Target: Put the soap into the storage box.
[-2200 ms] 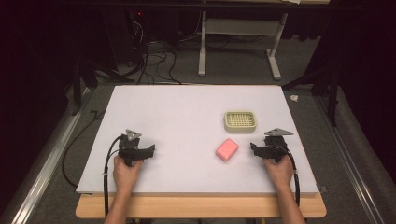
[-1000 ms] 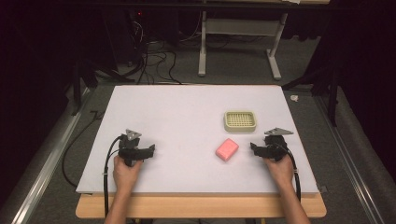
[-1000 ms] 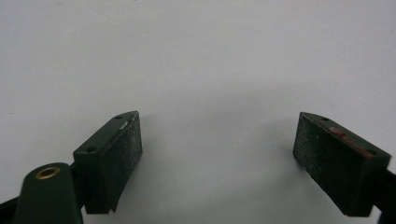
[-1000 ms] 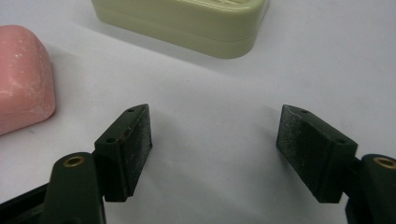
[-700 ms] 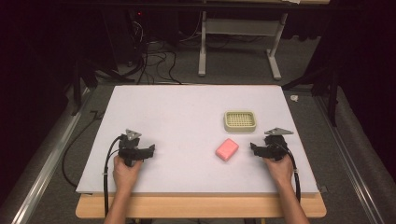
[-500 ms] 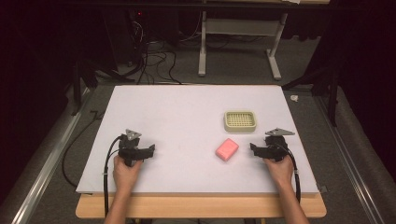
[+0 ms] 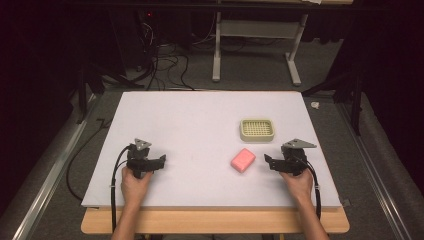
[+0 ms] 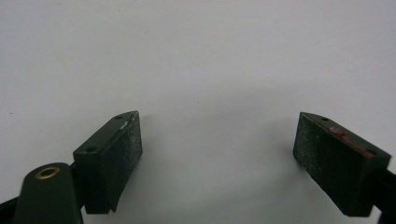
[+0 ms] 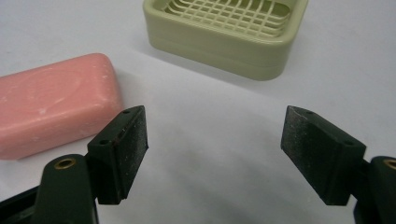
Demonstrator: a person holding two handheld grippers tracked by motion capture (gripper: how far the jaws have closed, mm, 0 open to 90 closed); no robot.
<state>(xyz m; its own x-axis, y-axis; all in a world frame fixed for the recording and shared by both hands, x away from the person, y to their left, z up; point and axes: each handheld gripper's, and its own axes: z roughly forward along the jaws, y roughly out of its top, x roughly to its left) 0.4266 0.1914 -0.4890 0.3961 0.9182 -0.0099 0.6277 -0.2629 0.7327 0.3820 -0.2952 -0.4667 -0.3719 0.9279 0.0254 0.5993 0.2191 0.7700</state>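
Note:
A pink bar of soap (image 7: 243,159) lies on the white table (image 7: 190,120), right of centre. Just beyond it stands an empty pale green soap dish (image 7: 257,129) with a grid floor. My right gripper (image 7: 268,161) rests on the table a short way right of the soap, pointing left at it. Its jaws have just been opening and hold nothing. In the right gripper view the soap (image 9: 51,102) lies to the left beyond the gripper (image 9: 215,144), and the dish (image 9: 224,28) is ahead. My left gripper (image 7: 161,161) sits near the front left, open over bare table (image 8: 217,149).
The table's front wooden edge (image 7: 215,222) runs just behind both hands. Cables (image 7: 165,70) and a stand's metal legs (image 7: 255,55) are on the dark floor beyond the far edge. A rail (image 7: 45,175) runs along the left side.
The right gripper's jaws look slightly wider apart than a second ago. Both hands, the soap and the dish stay where they were.

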